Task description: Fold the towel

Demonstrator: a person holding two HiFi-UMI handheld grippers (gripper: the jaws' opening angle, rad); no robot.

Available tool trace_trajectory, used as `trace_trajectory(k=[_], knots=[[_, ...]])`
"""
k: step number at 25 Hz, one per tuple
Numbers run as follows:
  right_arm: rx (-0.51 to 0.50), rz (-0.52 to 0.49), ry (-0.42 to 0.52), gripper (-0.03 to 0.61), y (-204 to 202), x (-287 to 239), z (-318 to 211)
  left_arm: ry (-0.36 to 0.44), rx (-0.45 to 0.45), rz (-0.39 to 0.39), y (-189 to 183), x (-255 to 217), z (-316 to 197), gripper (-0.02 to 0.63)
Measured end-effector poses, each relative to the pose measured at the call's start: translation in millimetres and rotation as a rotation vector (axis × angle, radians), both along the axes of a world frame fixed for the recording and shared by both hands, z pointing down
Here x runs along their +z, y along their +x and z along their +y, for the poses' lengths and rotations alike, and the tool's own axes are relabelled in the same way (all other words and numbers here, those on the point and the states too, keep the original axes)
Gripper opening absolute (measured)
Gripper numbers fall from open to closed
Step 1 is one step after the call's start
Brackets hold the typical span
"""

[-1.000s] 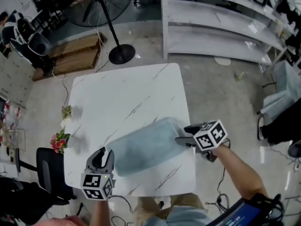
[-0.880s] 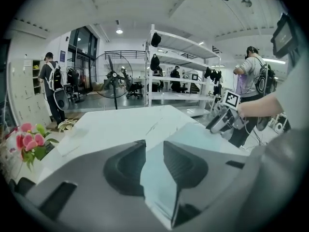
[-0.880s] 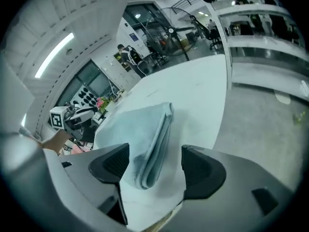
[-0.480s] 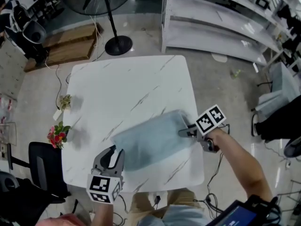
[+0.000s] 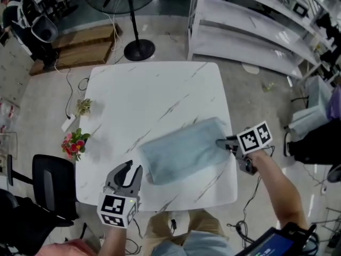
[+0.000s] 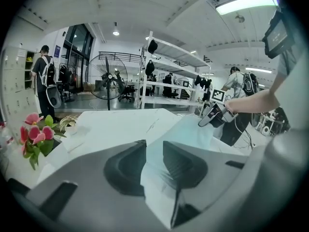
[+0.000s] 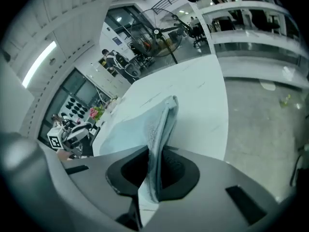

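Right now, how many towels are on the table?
1: the pale blue cloth towel lies on the white marble-look table, toward its near right corner. None looks hidden.

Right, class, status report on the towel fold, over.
Left claw open, off the towel. Right claw just closed, pinching towel's right end. Nothing blocking on the table.

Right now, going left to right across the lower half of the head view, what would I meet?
Black chair, pink flowers, left gripper, towel, right gripper, whose jaws have just been closing on the towel.
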State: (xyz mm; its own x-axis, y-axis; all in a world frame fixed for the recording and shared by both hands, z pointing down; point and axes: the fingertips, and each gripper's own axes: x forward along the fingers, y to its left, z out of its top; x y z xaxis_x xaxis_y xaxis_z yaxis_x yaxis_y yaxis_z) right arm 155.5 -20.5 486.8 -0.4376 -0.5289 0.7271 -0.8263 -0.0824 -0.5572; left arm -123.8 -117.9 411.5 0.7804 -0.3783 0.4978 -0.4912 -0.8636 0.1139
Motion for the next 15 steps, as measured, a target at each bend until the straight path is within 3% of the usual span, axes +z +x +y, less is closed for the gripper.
trace_trajectory(k=[6, 15], knots=[[-0.062, 0.181, 0.043, 0.048, -23, -41, -9, 0.006, 0.012, 0.036, -8, -12, 6, 0.109], [-0.160, 0.281, 0.082, 0.051, -83, -72, -33, 0.014, -0.003, 0.080, -29, -22, 9, 0.110]])
